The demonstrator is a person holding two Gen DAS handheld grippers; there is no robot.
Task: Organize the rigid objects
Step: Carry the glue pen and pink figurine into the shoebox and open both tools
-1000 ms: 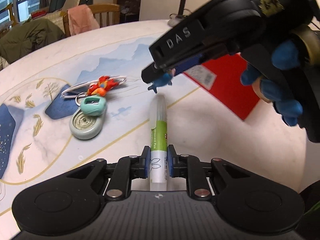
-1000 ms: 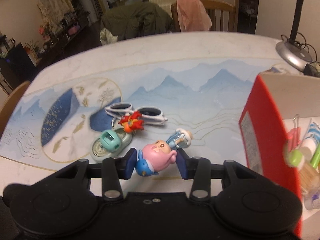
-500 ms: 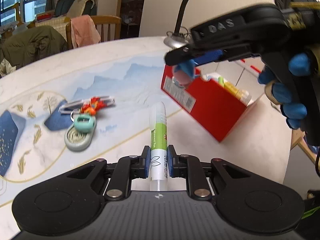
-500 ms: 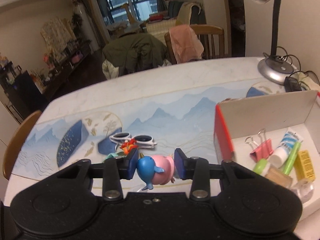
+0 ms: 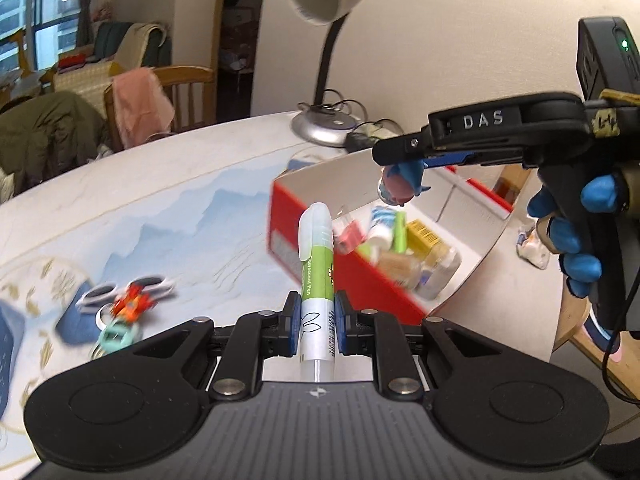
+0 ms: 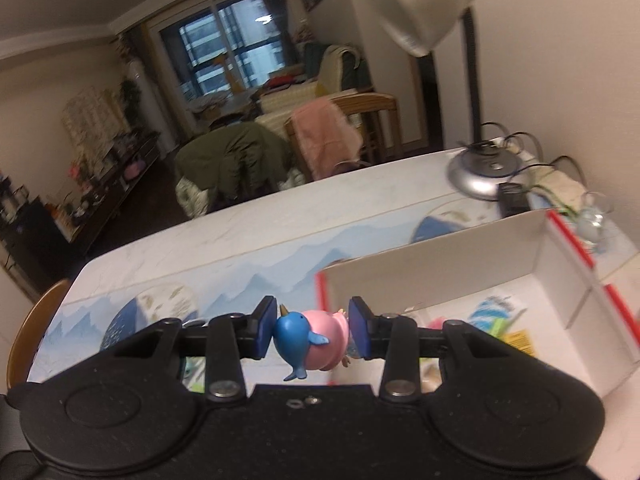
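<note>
My left gripper [image 5: 317, 322] pinched the pen [image 5: 317, 276] upright, clear of the table. My right gripper [image 6: 313, 332] clamped the toy [image 6: 312, 340], at one o'clock above the red box [image 5: 352, 276], ready to drop it in.

I'm working in a home's living-dining room. Beyond my tongs stand wooden chairs [image 6: 372, 120] draped with clothes [image 6: 320, 132], a sofa [image 6: 340, 64] and a window [image 6: 236, 48].

Hand-held gripper [image 6: 312, 334] clamps toy figure [image 6: 310, 340] near red box [image 6: 448, 256].
</note>
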